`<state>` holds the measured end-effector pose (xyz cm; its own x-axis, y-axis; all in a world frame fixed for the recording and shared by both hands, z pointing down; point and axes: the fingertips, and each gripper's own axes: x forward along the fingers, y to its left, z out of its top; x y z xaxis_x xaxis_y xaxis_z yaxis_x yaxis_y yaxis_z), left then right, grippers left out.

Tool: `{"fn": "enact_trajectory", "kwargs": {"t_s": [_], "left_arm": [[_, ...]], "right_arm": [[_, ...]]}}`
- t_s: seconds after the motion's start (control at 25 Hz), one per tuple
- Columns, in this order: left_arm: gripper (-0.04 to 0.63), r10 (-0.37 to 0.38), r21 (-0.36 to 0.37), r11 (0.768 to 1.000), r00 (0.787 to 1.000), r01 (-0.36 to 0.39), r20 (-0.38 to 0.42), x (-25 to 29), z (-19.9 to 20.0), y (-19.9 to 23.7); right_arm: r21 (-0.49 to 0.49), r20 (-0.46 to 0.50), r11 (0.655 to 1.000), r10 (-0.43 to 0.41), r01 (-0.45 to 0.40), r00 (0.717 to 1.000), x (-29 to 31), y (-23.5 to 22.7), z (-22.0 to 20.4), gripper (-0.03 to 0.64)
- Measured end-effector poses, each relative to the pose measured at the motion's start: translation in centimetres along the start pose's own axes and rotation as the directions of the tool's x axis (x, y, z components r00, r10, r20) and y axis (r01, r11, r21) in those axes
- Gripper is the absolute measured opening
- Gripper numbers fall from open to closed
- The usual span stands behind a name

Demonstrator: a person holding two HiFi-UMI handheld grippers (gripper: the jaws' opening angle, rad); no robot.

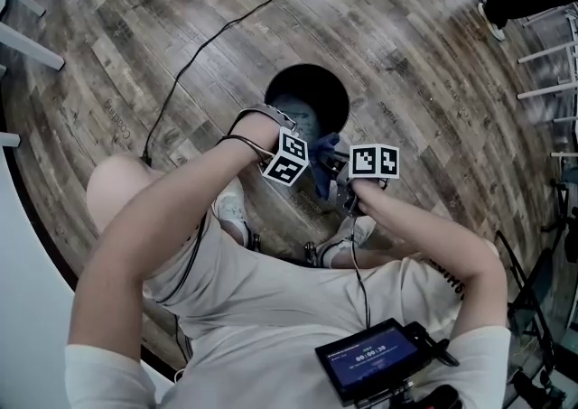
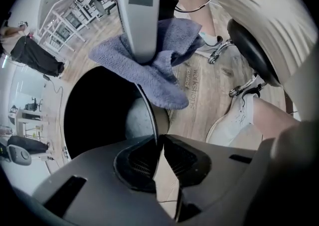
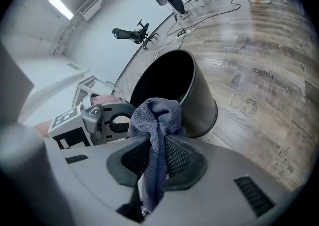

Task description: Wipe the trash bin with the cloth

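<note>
- tongs on the left (image 2: 157, 142) pinch the rim of the trash bin (image 2: 139, 120).
- tongs on the right (image 3: 158, 142) clamp the blue-grey cloth (image 3: 157, 113), bunched just beside that rim.

The trash bin's (image 3: 202, 105) mouth lies open from above. The left gripper (image 2: 158, 142) blocks its near rim, clamped on the edge, with the cloth (image 1: 322, 168) hanging beside it (pinched in the right gripper (image 3: 158, 142)). Shoes (image 1: 233, 209) crowd the near floor, and a cable (image 1: 208, 41) crosses the far side.
</note>
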<state>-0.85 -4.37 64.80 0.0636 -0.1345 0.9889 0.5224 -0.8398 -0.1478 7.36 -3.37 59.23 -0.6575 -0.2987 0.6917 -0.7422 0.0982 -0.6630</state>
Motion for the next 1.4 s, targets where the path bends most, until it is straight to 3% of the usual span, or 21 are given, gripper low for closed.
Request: {"fn": "enact_trajectory", "kwargs": {"t_s": [0.28, 0.6, 1.08, 1.4], "left_arm": [[0.037, -0.012, -0.024, 1.000, 1.000, 0.012, 0.013, -0.2, 0.9, -0.2], [0.023, -0.085, -0.123, 0.988, 0.994, 0.093, 0.070, -0.4, 2.6, 0.0], [0.018, -0.128, -0.159, 0.977, 0.986, 0.144, 0.108, -0.4, 3.2, 0.5], [0.020, -0.110, -0.162, 0.979, 0.988, 0.127, 0.109, -0.4, 3.5, 0.2]], "right_arm": [[-0.024, -0.035, 0.999, -0.046, 0.045, 0.998, 2.3, -2.6, -0.4, 0.060], [-0.107, -0.057, 0.988, -0.119, 0.113, 0.991, 6.8, -8.8, -1.4, 0.060], [0.015, -0.077, 0.980, -0.195, 0.197, 0.978, 14.9, -17.6, -4.3, 0.060], [0.058, -0.115, 0.983, -0.169, 0.177, 0.979, 13.0, -16.1, -4.7, 0.060]]}}
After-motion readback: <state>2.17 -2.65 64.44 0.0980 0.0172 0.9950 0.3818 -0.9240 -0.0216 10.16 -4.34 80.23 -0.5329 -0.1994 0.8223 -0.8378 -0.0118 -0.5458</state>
